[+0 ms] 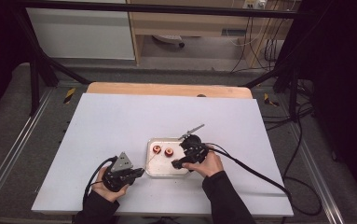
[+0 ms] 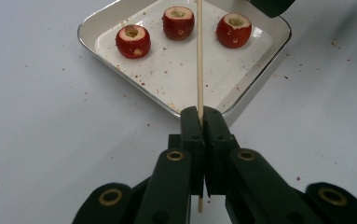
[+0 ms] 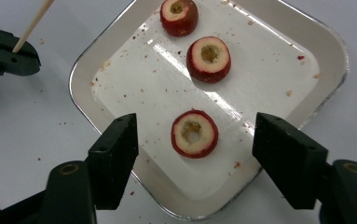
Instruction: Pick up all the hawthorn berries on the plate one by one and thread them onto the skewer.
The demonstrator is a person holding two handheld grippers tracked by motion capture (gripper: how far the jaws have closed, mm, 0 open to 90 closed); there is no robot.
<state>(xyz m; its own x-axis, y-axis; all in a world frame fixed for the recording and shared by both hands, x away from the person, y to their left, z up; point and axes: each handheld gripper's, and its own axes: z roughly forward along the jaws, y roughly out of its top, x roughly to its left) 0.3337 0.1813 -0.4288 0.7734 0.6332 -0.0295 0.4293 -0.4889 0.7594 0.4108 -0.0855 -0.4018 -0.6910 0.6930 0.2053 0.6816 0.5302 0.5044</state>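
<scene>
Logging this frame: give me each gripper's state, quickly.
Left gripper: shut on the wooden skewer.
Right gripper: open, around a cored red fruit, not touching.

Red cored fruits (image 3: 194, 134), silver tray (image 3: 325, 42), pale wooden skewer (image 2: 199, 60), black fingers (image 3: 115, 158).

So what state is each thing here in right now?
Left gripper: shut on the skewer.
Skewer: clamped, bare, reaching over the tray.
Right gripper: open, jaws either side of the nearest fruit.
Three red fruits: cored, lying in the tray.
Tray: flat on the table, crumb-speckled.
</scene>
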